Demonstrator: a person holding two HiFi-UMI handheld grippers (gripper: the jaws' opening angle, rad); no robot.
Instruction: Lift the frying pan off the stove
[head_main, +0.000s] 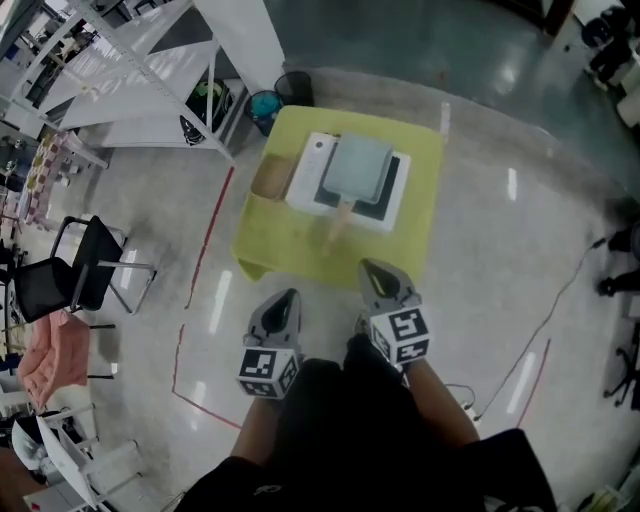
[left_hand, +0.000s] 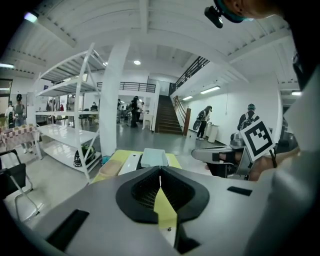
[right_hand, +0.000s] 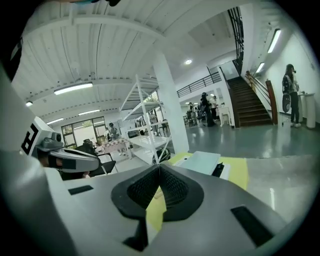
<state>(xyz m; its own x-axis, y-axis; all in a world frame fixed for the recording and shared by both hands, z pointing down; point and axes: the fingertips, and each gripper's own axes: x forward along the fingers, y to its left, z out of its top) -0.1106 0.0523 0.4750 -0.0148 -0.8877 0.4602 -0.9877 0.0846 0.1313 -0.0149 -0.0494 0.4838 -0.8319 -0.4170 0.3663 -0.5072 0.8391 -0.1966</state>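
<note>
A square grey-green frying pan (head_main: 357, 165) sits on a white stove (head_main: 310, 165) on the yellow table (head_main: 290, 240). Its wooden handle (head_main: 338, 225) points toward me. Both grippers hang over the floor short of the table's near edge, apart from the pan. My left gripper (head_main: 289, 297) is shut and holds nothing, and so is my right gripper (head_main: 371, 266). The left gripper view looks past the left gripper's closed tips (left_hand: 160, 170) at the frying pan (left_hand: 152, 157). In the right gripper view the frying pan (right_hand: 202, 161) lies beyond the right gripper's closed tips (right_hand: 160, 167).
A tan box (head_main: 268, 178) lies on the table left of the stove. A blue bin (head_main: 265, 105) and a black bin (head_main: 293, 88) stand behind the table, by a white shelving rack (head_main: 150, 70). A black chair (head_main: 75, 270) is at the left. Red tape lines mark the floor.
</note>
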